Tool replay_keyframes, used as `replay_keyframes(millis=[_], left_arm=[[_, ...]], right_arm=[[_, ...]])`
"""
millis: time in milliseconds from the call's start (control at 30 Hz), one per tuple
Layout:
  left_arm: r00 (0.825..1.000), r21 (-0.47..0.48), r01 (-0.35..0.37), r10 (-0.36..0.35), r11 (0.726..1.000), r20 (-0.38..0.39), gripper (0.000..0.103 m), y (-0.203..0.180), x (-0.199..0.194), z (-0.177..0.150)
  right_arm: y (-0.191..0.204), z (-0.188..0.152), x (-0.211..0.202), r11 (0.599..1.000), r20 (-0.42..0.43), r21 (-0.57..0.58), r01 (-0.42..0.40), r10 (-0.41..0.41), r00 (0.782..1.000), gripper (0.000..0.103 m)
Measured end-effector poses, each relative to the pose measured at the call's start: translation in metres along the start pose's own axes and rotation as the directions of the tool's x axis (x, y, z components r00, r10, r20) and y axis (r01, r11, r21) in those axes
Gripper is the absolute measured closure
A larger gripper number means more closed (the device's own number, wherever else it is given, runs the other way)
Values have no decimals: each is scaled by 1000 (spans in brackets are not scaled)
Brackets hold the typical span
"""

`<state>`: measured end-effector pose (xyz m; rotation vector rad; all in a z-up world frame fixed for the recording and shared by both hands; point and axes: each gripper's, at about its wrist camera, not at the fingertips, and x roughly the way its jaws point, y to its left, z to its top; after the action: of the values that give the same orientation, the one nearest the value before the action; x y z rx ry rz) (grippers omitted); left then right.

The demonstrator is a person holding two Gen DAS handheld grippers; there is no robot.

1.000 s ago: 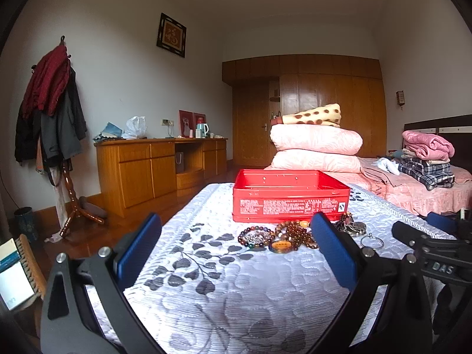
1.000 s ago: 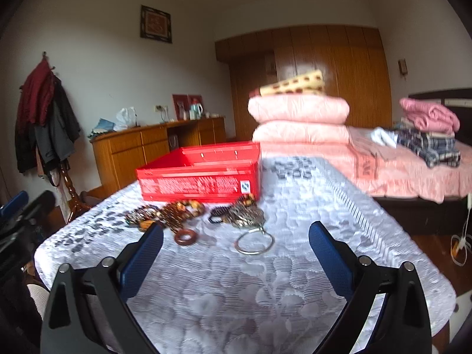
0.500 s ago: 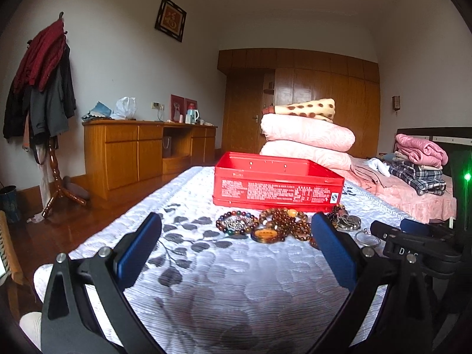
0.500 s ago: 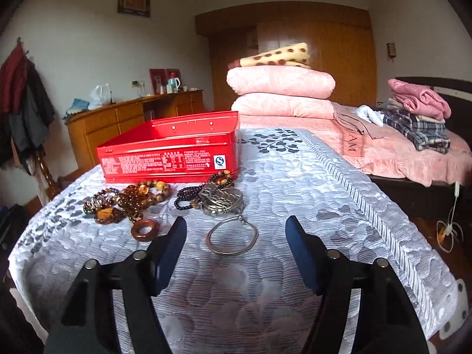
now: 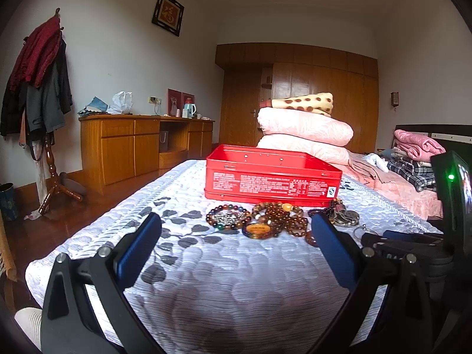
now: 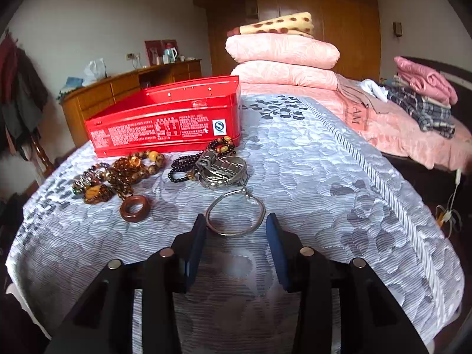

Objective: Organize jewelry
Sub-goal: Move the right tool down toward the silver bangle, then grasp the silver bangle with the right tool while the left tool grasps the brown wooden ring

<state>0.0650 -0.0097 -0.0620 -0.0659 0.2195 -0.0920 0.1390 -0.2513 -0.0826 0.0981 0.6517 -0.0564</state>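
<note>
Low in the right wrist view, the right gripper (image 6: 236, 225) has its blue pads on either side of the silver bangle (image 6: 235, 213). Jaws have just been closing; they stand partly apart, the bangle's near arc between the tips. Left pad appears to sit at the bangle's rim, right pad just beside it; cannot tell if either presses. Bangle lies flat on the grey-and-white quilted cover (image 6: 324, 183).

Left of the bangle, apart from it: brown ring (image 6: 135, 208). Above the bangle, near the frame centre: metal watch (image 6: 222, 171), touching a dark bead strand (image 6: 188, 166). Left of centre: heap of amber bead bracelets (image 6: 129, 171). Behind all these, upper left of centre: open red tin (image 6: 165, 124), upright on the cover.

Left wrist view: left gripper (image 5: 236, 224) low in frame, jaws wide apart, nothing between them. Bead bracelets lie beyond the tips at frame centre, the tin behind them. Right gripper's black body shows at the right edge.

Background, upper centre: folded pink quilts (image 6: 283, 59). Upper left: wooden sideboard (image 5: 132, 144).
</note>
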Motion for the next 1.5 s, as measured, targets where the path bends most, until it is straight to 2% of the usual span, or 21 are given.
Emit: replay_keyframes(millis=[300, 567, 733, 833, 933, 1000, 1033, 1100, 1233, 1367, 1433, 1500], left_arm=[[999, 15, 37, -37, 999, -17, 5, -14, 4, 1], [998, 21, 31, -30, 999, -49, 5, -24, 12, 5], [992, 40, 50, -45, 998, -116, 5, -54, 24, 8], [992, 64, 50, -41, 997, -122, 8, -81, 28, 6], [987, 79, 61, -49, 995, -150, 29, -107, 37, 4], [976, 65, 82, -67, 994, -206, 35, -116, 50, 4], [969, 62, 76, -59, 995, -239, 38, -120, 57, 4], [958, 63, 45, -25, 997, -286, 49, -125, 69, 2], [912, 9, -1, 4, 1000, -410, 61, -118, 90, -3], [896, 20, -42, 46, 999, -441, 62, -117, 97, -6], [893, 19, -50, 53, 999, -446, 67, -116, 98, -7], [888, -2, -53, 46, 999, -458, 83, -112, 100, -8]], right_arm=[[5, 11, 9, 1000, -61, -24, 14, -15, 998, 62], [-18, 12, -1, 999, -40, 49, 1, 1, 999, 62], [-49, 14, -15, 996, -5, 88, 13, -13, 1000, 62], [-64, 10, -16, 994, -10, 107, 5, -4, 1000, 63], [-79, 4, -16, 992, -18, 126, -10, 12, 1000, 63], [-88, 1, -19, 991, -15, 135, -18, 20, 1000, 63], [-91, 0, -20, 991, -9, 135, -17, 18, 1000, 62], [-96, -2, -22, 990, 2, 137, -17, 17, 1000, 62], [-98, -2, -20, 989, 13, 140, -42, 41, 999, 62], [-94, -4, -16, 988, 27, 137, -75, 72, 997, 62], [-90, -4, -14, 988, 31, 129, -85, 82, 996, 62], [-89, -4, -13, 987, 35, 129, -97, 93, 995, 62]])
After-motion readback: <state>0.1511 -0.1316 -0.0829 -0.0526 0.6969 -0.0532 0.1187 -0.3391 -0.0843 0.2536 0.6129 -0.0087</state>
